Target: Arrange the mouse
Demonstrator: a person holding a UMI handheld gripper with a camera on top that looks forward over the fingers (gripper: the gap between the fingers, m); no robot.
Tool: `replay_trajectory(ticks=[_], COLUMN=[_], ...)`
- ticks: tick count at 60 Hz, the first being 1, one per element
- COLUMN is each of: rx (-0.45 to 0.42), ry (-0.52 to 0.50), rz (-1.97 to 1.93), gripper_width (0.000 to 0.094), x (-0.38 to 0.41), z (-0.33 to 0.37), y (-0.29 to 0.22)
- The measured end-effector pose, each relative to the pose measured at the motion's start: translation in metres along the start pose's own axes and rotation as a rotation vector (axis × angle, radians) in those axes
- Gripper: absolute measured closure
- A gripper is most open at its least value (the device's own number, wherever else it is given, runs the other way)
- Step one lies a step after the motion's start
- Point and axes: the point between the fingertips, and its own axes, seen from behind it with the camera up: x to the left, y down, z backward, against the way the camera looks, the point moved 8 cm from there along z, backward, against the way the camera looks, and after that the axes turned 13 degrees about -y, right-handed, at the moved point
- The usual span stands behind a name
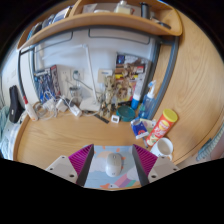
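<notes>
— Where is the mouse [113, 163] sitting right now?

— It is lying on a pale blue mat [112, 181] on the wooden desk [60, 140], directly between the two fingers of the gripper [113, 160]. The mouse is light grey or white, with its long axis pointing toward twelve o'clock, away from the camera.

— And what is the gripper doing?

— Its fingers are standing spread apart. The magenta pads [80, 160] are showing at roughly nine and three o'clock of the mouse, and a strip of mat is showing at each side, so neither pad is pressing on it. The mouse is resting on the mat by its own weight.

— What is lying around it?

— At about three o'clock of the mouse, just past the right finger, a white cup [164, 148] is standing upright. At about two o'clock, a yellow can [165, 124] with a red lid is leaning a little. Toward twelve o'clock, well beyond the fingers, a clutter of small items [95, 92] is crowding the back of the desk against the wall; I cannot tell what most of them are. Above that, a wooden shelf [100, 22] is running across the top. At about ten o'clock, something dark [16, 103] is standing near the desk's edge.
</notes>
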Motion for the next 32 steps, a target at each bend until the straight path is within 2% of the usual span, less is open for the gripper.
replay_trajectory(ticks=[13, 32], rx=[-0.079, -0.086], ry=[0.002, -0.015], rz=[-0.005, -0.009], gripper_width=[0.0179, 0.0182], x=[0.021, 0.032], z=[0.052, 0.073], y=[-0.039, -0.042])
